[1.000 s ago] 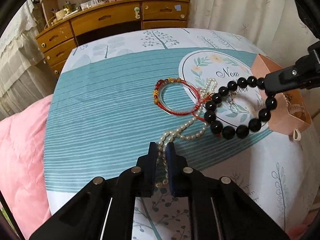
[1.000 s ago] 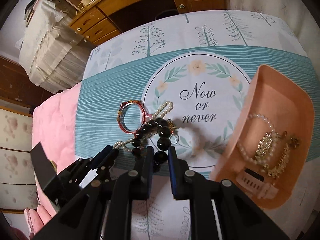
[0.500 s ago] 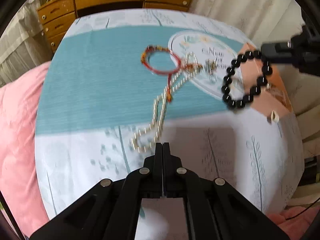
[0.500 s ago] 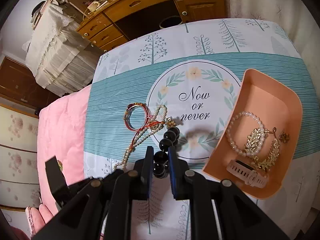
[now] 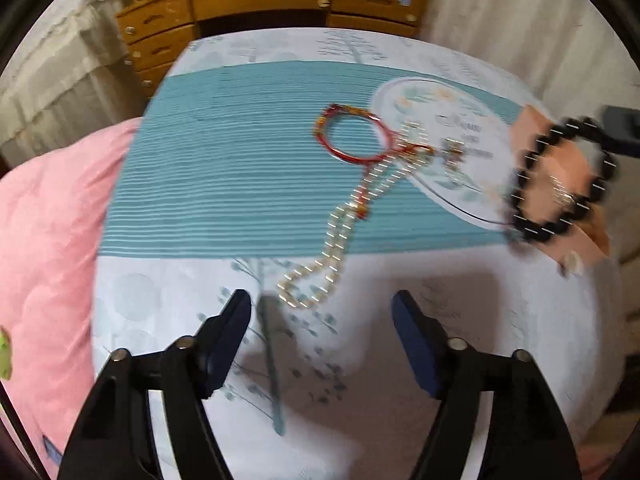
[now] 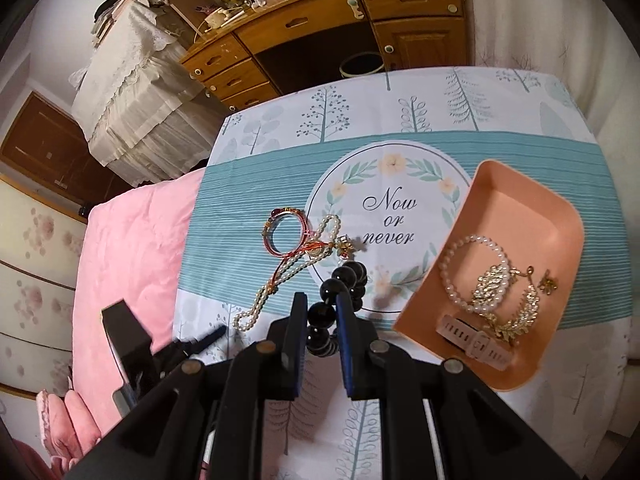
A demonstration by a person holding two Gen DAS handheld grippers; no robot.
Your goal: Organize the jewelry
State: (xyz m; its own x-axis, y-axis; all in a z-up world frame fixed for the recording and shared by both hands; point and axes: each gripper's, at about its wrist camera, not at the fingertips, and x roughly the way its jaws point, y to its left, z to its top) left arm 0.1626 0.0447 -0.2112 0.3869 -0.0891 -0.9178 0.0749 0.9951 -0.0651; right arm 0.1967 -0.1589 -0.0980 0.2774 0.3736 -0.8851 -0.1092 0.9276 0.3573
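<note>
My right gripper (image 6: pixel 321 304) is shut on a black bead bracelet (image 6: pixel 340 292) and holds it in the air, left of the pink tray (image 6: pixel 520 216). The bracelet also shows in the left wrist view (image 5: pixel 560 180), hanging in front of the tray (image 5: pixel 532 128). The tray holds a pearl bracelet (image 6: pixel 472 268), gold pieces (image 6: pixel 500 292) and a pale watch (image 6: pixel 476 344). On the cloth lie a red bangle (image 5: pixel 352 136), a pearl necklace (image 5: pixel 340 232) and a small gold piece (image 5: pixel 452 152). My left gripper (image 5: pixel 322 308) is open and empty, above the cloth near the necklace's end.
The table carries a teal and white cloth (image 6: pixel 248 188) with a round "Now or never" print (image 6: pixel 390 220). A pink quilt (image 5: pixel 48 240) lies to the left. A wooden desk (image 6: pixel 320 24) with drawers stands beyond the table's far edge.
My left gripper has opened wide, having been shut before. My right gripper has lifted the black bracelet off the cloth and carried it toward the tray.
</note>
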